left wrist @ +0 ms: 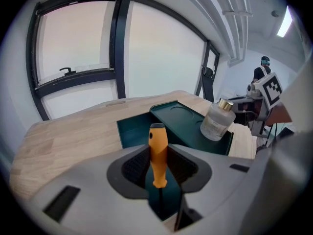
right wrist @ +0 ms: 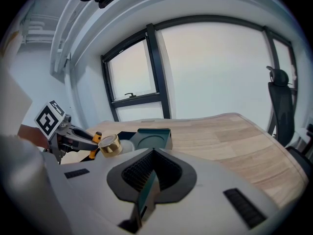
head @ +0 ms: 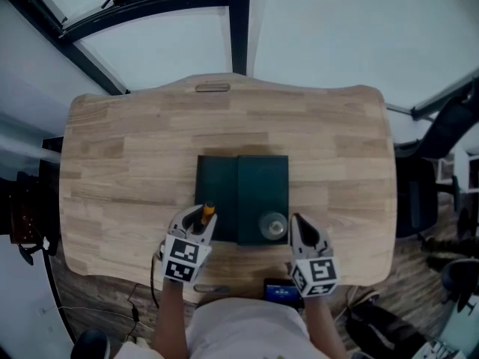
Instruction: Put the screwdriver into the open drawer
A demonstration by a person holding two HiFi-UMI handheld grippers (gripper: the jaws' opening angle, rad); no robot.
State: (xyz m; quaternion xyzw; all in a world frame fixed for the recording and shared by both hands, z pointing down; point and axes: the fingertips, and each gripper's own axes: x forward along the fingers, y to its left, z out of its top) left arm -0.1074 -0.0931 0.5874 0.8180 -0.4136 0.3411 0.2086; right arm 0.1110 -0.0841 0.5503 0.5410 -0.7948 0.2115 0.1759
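Note:
A screwdriver with an orange handle [head: 207, 212] [left wrist: 158, 151] stands handle-up between the jaws of my left gripper [head: 198, 219] [left wrist: 157, 165], which is shut on it. It hangs at the near left corner of a dark green box [head: 262, 182], just over the box's open drawer [head: 217, 189] [left wrist: 132, 133]. My right gripper [head: 298, 223] [right wrist: 152, 168] is at the box's near right corner, shut on a thin green edge of the box. A glass bottle with a gold cap [head: 273, 225] [left wrist: 217, 121] [right wrist: 109, 143] stands on the box top.
The box sits mid-way across a wooden table [head: 135, 163]. A small black device [head: 281, 290] lies at the near table edge. An office chair [head: 426, 193] stands to the right. A person [left wrist: 264, 70] is far off in the left gripper view.

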